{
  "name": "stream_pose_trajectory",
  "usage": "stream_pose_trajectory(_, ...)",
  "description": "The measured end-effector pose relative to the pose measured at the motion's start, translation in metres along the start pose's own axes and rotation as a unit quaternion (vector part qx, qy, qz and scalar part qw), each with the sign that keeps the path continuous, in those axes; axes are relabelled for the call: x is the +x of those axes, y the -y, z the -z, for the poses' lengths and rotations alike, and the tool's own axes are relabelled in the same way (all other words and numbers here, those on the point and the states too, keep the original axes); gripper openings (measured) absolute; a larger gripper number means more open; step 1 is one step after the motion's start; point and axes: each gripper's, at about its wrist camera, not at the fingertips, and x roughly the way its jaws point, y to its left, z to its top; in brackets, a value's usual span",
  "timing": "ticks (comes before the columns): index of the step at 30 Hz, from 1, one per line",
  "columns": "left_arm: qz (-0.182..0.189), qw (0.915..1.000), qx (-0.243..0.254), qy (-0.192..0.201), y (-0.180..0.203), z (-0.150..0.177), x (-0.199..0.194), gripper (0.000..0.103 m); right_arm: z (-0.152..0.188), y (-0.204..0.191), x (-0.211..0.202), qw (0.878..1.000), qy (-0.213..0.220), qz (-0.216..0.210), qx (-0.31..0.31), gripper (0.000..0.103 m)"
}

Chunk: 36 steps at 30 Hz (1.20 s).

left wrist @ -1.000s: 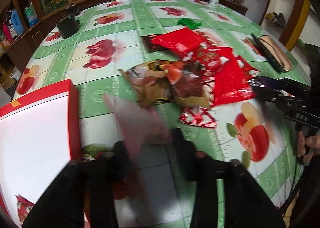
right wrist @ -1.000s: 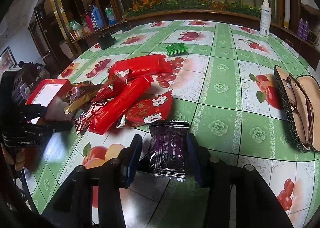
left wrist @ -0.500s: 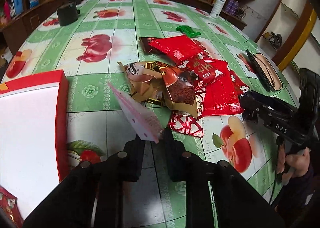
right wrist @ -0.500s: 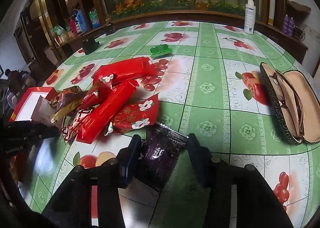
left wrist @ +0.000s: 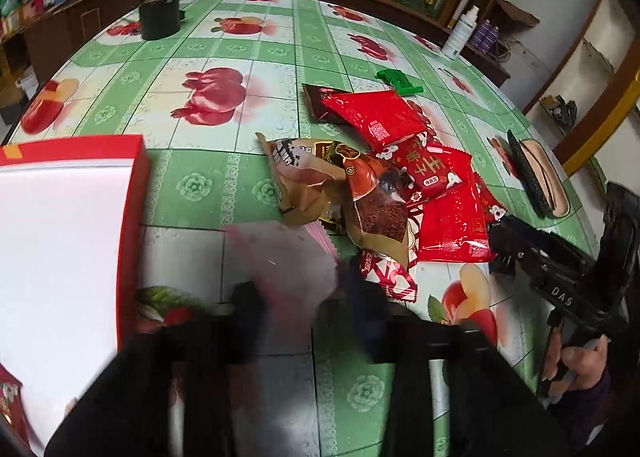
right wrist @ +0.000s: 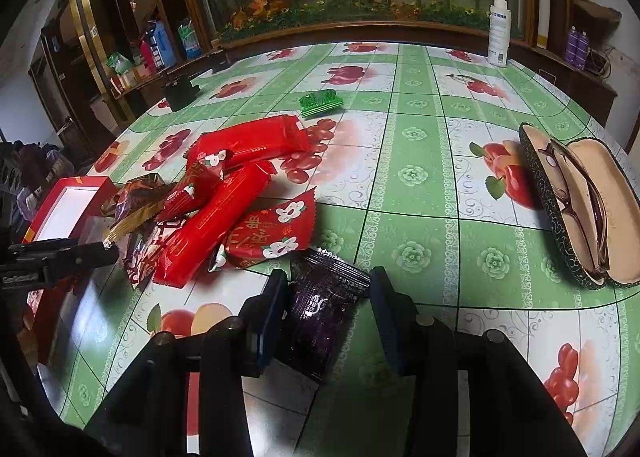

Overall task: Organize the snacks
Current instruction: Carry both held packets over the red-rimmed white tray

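A pile of red and brown snack packets [left wrist: 384,185] lies mid-table; it also shows in the right wrist view [right wrist: 224,209]. A red box with a white inside [left wrist: 60,233] stands at the left. My left gripper [left wrist: 296,297] has its fingers spread, and a blurred pale pink packet [left wrist: 288,261] sits between them, beside the box. My right gripper [right wrist: 324,309] is open around a dark purple packet [right wrist: 324,309] that lies tilted between its fingers on the table, near a red flowered packet [right wrist: 272,233].
An open glasses case [right wrist: 584,205] lies at the right. A green brush [right wrist: 320,103], a black container [left wrist: 160,17] and a white spray bottle [right wrist: 498,31] stand farther back. The table's front edge is close below both grippers.
My left gripper was shut on the pink packet half a second ago; its fingers have now spread and the packet is blurred. The purple packet has tilted between my right fingers.
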Motion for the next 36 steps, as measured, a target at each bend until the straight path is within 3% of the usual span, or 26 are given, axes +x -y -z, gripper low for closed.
stream_pose_trajectory(2, 0.000, 1.0000, 0.007, 0.005, 0.001, 0.001, 0.000, 0.022, 0.000, 0.000, 0.000, 1.000, 0.000, 0.000, -0.001, 0.044)
stream_pose_trajectory(7, -0.001, 0.9999, 0.007, 0.012, -0.001, -0.001, 0.000, 0.018, 0.001, -0.004, 0.000, 1.000, -0.001, -0.001, -0.006, 0.044)
stream_pose_trajectory(20, -0.008, 0.9983, 0.057, 0.013, 0.010, 0.026, -0.013, 0.016, 0.013, -0.013, -0.011, 0.999, -0.008, -0.035, 0.015, 0.037)
stream_pose_trajectory(28, 0.030, 0.9972, 0.069, 0.004, 0.017, 0.048, -0.025, 0.016, 0.029, -0.022, -0.027, 0.996, -0.017, -0.077, 0.036, 0.035)
stream_pose_trajectory(36, 0.047, 0.9963, 0.072, 0.004, 0.020, 0.067, -0.038, 0.016, 0.034, -0.063, -0.030, 0.990, -0.026, -0.137, 0.026, 0.035)
